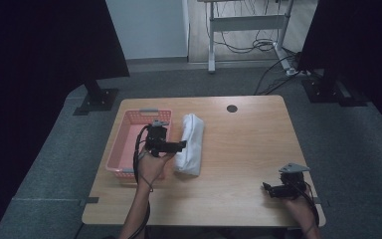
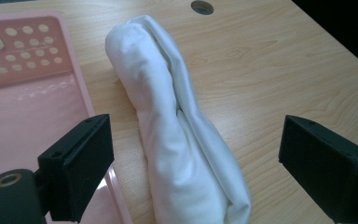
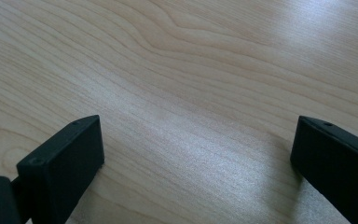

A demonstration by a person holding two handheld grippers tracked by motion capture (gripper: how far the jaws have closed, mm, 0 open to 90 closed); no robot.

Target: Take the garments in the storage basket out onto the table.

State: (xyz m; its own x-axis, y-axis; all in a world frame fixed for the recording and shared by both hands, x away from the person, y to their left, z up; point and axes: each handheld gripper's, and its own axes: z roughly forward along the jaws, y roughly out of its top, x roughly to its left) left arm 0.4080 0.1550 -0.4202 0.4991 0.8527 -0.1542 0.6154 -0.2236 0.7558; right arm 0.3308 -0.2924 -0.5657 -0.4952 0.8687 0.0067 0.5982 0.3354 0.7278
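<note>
Rolled white cloth (image 2: 177,126) on the wooden table (image 1: 248,144), long axis from six to twelve o'clock, just beside the pink basket (image 1: 124,144) at its nine o'clock. Left gripper (image 2: 193,163) low over the roll, jaws wide apart and straddling it, nothing clamped; likely lined up for a grab. Right gripper (image 3: 196,163) near the table's five o'clock corner, jaws equally spread over bare wood, seemingly parked clear.

The high view looks down and forward over the whole worktop (image 1: 243,149). Both gripper views sit close above it; the left shares the white cloth (image 2: 177,135) with the high view.
</note>
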